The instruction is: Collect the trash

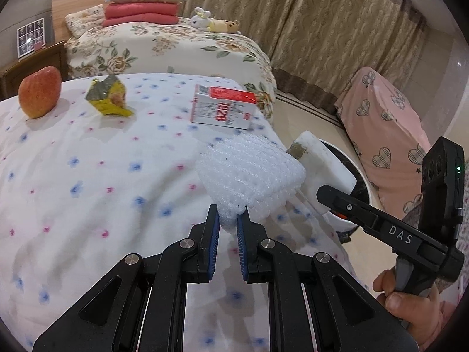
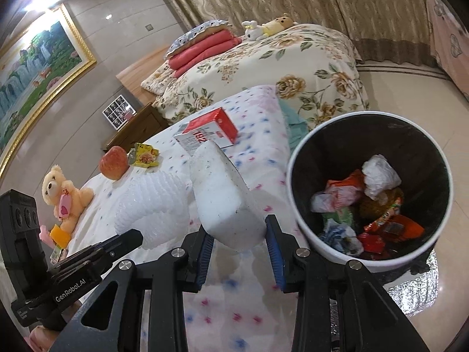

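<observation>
My left gripper (image 1: 228, 220) is shut on the near corner of a white foam net sleeve (image 1: 252, 173), held just above the flowered blanket (image 1: 88, 176); the sleeve also shows in the right wrist view (image 2: 152, 205). My right gripper (image 2: 239, 240) is shut on a white foam block (image 2: 225, 196), also seen in the left wrist view (image 1: 325, 164), beside the white trash bin (image 2: 296, 187) that holds several wrappers. A red-and-white carton (image 1: 222, 107) and a crumpled yellow wrapper (image 1: 108, 96) lie further back on the blanket.
An apple (image 1: 39, 91) sits at the blanket's far left. A teddy bear (image 2: 63, 196) lies at the blanket's edge. A flowered bed (image 1: 181, 47) with pillows stands behind, a wooden nightstand (image 2: 137, 126) beside it, and a pink covered item (image 1: 384, 135) on the tiled floor.
</observation>
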